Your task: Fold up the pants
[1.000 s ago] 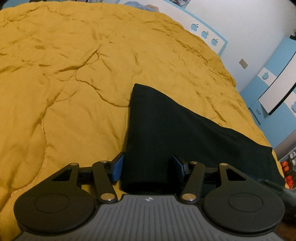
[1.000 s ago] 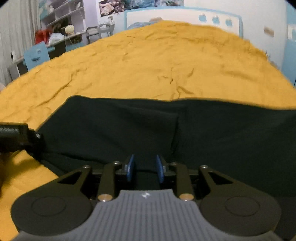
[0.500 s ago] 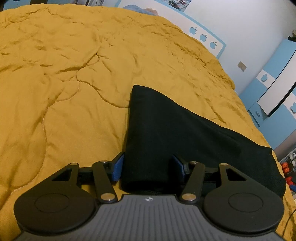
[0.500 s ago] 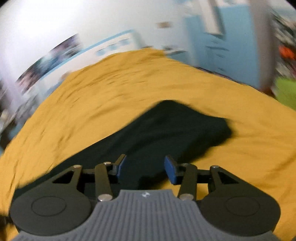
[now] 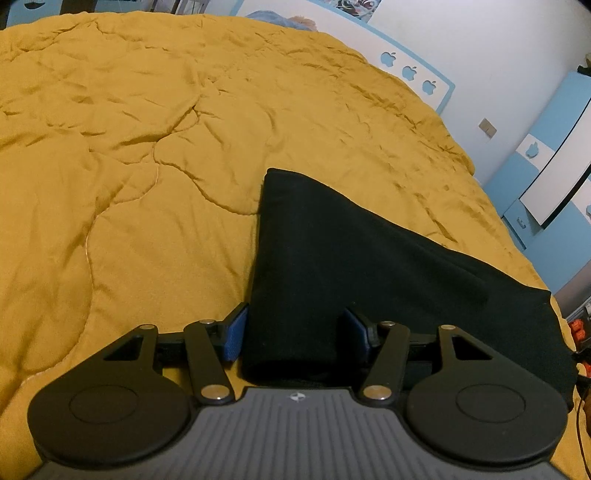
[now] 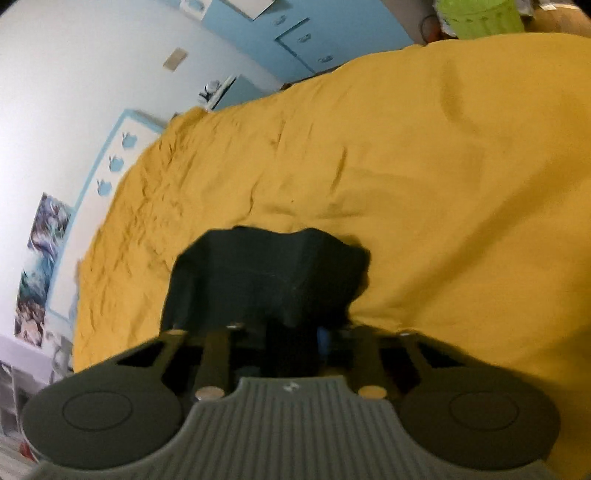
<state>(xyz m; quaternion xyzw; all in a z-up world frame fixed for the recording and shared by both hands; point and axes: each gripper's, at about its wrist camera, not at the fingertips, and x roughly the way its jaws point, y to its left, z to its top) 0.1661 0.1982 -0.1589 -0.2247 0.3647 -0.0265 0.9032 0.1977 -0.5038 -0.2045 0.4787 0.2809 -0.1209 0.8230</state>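
Note:
The black pants (image 5: 354, 266) lie folded lengthwise on the yellow quilt (image 5: 147, 147). My left gripper (image 5: 295, 332) is open, its blue pads either side of the near end of the pants. In the right wrist view the other end of the pants (image 6: 266, 273) bunches up in front of my right gripper (image 6: 291, 336). Dark cloth fills the space between its fingers and hides most of the pads, so its state is unclear. The right view is tilted and blurred.
The quilt covers the whole bed. A blue and white headboard (image 5: 406, 66) and blue cabinets (image 5: 546, 177) stand beyond the far and right edges. A green bin (image 6: 480, 18) stands past the bed in the right wrist view.
My right gripper let go, swung round to the end of the pants and now has cloth between its fingers. My left gripper has stayed open in place.

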